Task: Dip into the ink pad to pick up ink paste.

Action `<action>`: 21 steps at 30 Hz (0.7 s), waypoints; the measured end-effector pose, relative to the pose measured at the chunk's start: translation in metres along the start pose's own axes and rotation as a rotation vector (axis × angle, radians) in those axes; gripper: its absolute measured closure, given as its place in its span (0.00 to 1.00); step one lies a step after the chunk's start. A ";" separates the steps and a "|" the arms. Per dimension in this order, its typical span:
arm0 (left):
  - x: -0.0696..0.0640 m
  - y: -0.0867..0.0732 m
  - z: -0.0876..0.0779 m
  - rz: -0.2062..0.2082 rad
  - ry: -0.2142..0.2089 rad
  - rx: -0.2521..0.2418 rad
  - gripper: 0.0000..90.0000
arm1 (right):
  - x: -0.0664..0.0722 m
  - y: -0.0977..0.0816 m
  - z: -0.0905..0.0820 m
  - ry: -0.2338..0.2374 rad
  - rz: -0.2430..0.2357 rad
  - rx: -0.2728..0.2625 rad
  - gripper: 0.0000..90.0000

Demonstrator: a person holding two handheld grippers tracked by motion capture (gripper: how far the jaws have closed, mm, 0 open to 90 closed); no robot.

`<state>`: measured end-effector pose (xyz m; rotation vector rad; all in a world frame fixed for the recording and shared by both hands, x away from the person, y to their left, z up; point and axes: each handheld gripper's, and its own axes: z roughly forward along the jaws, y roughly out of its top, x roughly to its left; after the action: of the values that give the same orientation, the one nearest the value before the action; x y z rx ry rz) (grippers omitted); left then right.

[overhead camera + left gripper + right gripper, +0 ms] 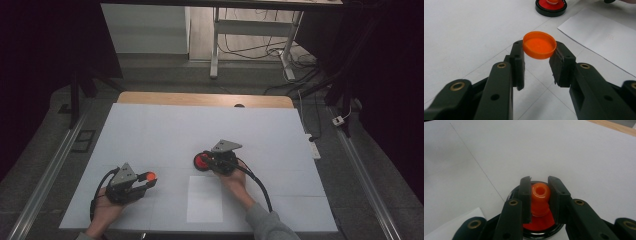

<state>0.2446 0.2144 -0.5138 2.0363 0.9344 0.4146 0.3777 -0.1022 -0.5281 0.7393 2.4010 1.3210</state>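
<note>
Two tools, left (537,65) and right (539,200): one orange cap (539,47), one spout (539,197).

Left tool (539,61) pinching orange cap (539,47), round red-black lid (551,7) beyond

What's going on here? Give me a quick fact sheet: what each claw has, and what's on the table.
left claw: shut on orange cap, lifted off the table
right claw: shut on orange spout
spout's base: red and black round base, resting on the table
table: white top
also there: white paper sheet, lying flat between the two hands
</note>
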 end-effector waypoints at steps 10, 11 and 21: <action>0.002 0.000 0.000 -0.005 0.000 -0.003 0.72 | -0.015 0.012 -0.024 0.044 0.090 -0.144 0.81; 0.002 0.000 0.001 -0.003 0.000 -0.002 0.72 | -0.016 0.013 -0.027 0.042 0.090 -0.145 0.81; 0.002 0.000 0.001 -0.001 0.000 -0.002 0.72 | -0.014 0.020 -0.036 0.048 0.083 -0.169 0.81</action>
<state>0.2460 0.2154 -0.5142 2.0342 0.9349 0.4151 0.3779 -0.1262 -0.4920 0.7752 2.2817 1.5689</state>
